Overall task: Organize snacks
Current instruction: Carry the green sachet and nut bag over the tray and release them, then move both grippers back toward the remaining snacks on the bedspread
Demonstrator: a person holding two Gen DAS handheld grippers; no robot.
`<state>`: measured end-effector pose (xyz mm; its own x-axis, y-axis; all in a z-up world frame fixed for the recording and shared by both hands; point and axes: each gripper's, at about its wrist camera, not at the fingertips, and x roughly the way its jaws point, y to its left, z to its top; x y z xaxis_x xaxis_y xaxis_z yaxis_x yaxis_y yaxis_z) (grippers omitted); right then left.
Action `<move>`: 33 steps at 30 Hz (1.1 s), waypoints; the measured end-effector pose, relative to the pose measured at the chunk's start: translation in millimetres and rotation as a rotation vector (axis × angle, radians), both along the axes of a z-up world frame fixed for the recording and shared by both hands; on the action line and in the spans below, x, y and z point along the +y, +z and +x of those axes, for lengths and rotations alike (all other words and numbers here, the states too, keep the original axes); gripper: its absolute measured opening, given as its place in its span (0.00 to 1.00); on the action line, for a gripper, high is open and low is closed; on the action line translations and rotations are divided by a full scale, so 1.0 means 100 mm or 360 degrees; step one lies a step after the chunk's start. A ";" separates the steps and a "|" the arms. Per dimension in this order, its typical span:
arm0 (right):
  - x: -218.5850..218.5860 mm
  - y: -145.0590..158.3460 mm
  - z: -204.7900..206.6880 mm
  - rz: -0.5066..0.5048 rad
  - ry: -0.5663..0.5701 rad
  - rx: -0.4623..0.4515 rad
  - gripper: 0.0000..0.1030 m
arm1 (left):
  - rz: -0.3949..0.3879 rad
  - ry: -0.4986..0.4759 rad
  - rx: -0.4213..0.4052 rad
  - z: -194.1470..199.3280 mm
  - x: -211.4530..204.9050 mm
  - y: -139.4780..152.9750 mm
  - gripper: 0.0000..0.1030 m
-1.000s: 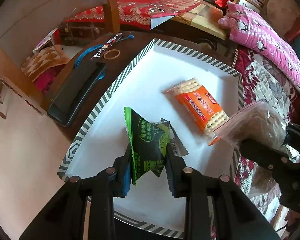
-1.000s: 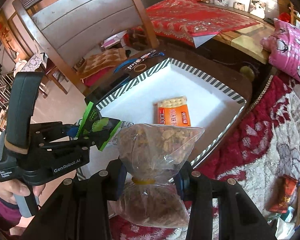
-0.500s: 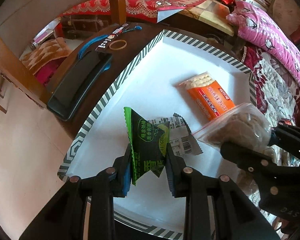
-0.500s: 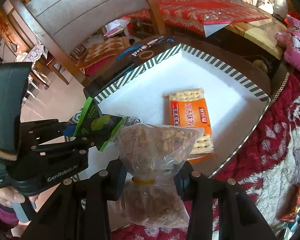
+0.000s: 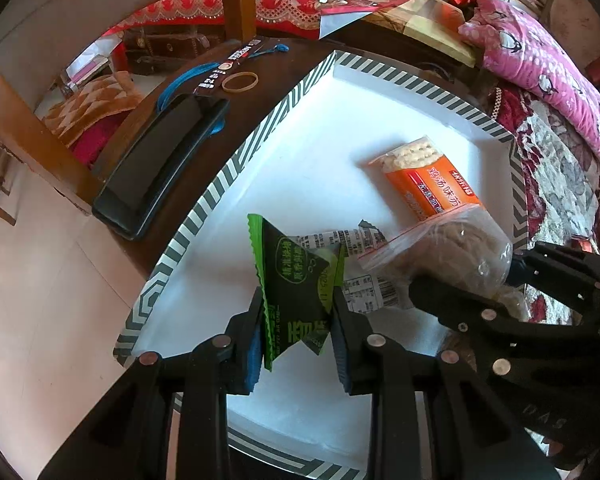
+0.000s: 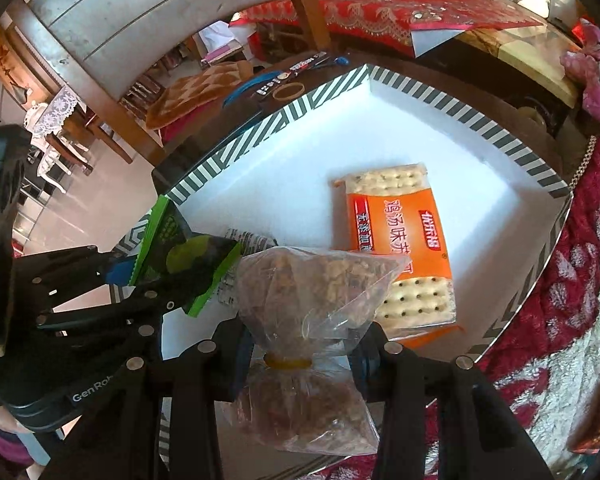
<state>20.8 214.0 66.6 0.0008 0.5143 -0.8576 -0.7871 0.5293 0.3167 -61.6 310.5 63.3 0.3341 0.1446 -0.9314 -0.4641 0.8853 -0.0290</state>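
My left gripper is shut on a green snack packet and holds it over the near part of a white tray with a striped rim. My right gripper is shut on a clear bag of brown snacks tied with a yellow band, just right of the left gripper and over the tray's near right part. An orange cracker pack lies flat in the tray; it also shows in the right wrist view. A printed wrapper lies under the held packet.
The tray sits on a dark wooden table. A black case, a rubber band and a blue lanyard lie left of it. A wooden chair stands behind; a red patterned blanket lies at right.
Both grippers have moved forward over the tray with their snacks. The right gripper's bag has come closer to the green packet and the cracker pack.
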 end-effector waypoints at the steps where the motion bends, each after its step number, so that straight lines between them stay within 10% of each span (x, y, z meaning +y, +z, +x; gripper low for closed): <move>1: 0.00 -0.01 0.00 0.0001 0.0001 0.0007 0.44 | 0.0002 0.0001 0.0002 0.00 0.00 0.00 0.28; 33: -0.49 0.42 -0.02 0.0174 -0.0149 -0.0056 0.66 | 0.0154 0.0003 -0.0130 -0.10 -0.22 0.45 0.73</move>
